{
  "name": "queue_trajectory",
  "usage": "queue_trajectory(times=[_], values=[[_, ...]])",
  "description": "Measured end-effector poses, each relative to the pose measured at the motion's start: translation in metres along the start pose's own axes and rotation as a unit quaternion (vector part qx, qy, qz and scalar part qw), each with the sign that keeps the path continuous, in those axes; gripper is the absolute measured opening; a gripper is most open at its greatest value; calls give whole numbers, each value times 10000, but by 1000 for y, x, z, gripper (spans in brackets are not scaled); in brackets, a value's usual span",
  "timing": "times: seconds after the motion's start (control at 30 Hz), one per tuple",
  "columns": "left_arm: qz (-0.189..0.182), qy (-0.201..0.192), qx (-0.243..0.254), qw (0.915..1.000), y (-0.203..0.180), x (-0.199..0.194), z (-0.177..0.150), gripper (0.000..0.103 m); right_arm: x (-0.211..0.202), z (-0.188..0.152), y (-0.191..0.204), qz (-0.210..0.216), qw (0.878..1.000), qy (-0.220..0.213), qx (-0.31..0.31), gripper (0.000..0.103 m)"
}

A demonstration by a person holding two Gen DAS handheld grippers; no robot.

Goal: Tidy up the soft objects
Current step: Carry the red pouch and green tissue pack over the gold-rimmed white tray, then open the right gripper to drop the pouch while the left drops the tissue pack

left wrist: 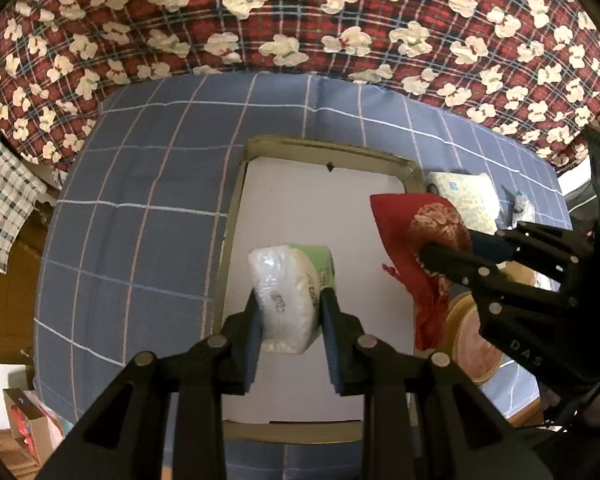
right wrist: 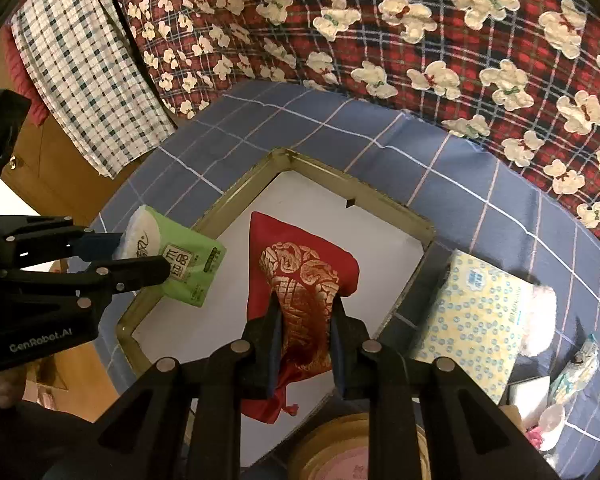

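Tissue pack (left wrist: 285,296), green-white: clamped in left hand-held gripper (left wrist: 289,320) above tray (left wrist: 332,148). Red pouch (right wrist: 300,280), gold-embroidered: pinched by right hand-held gripper (right wrist: 306,332). Yellow tissue pack (right wrist: 476,312): beside tray.

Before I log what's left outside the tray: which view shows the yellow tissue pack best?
The right wrist view: the yellow tissue pack shows nearly whole beside the tray. The left wrist view shows only part behind the red pouch.

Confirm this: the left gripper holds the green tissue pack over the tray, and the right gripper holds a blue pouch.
Wrong colour. The right gripper holds a red pouch with gold embroidery, as the right wrist view shows. The left gripper does hold the green tissue pack over the tray.
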State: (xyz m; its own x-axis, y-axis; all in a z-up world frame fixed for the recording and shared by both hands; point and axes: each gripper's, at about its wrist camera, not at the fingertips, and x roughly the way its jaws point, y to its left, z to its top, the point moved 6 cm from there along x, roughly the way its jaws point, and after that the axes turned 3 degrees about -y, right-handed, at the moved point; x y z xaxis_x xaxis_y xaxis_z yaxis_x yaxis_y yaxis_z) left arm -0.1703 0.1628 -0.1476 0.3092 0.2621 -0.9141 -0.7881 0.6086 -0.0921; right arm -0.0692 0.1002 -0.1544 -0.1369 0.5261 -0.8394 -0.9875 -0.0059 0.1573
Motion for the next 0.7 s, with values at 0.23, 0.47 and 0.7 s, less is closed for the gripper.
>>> queue_trajectory(times=[0.23,0.47,0.7], values=[[18,159,4,9999,4,10,-3,25,18,-8,10,133,9994,294,-91,22],[103,383,-31,9992,9,19,-12,25,35,-20,17,336,9974,630,-45,22],[143,599,-7,9981,10,25,-23,26,46,-31,25,474,9952,858,-76,23]])
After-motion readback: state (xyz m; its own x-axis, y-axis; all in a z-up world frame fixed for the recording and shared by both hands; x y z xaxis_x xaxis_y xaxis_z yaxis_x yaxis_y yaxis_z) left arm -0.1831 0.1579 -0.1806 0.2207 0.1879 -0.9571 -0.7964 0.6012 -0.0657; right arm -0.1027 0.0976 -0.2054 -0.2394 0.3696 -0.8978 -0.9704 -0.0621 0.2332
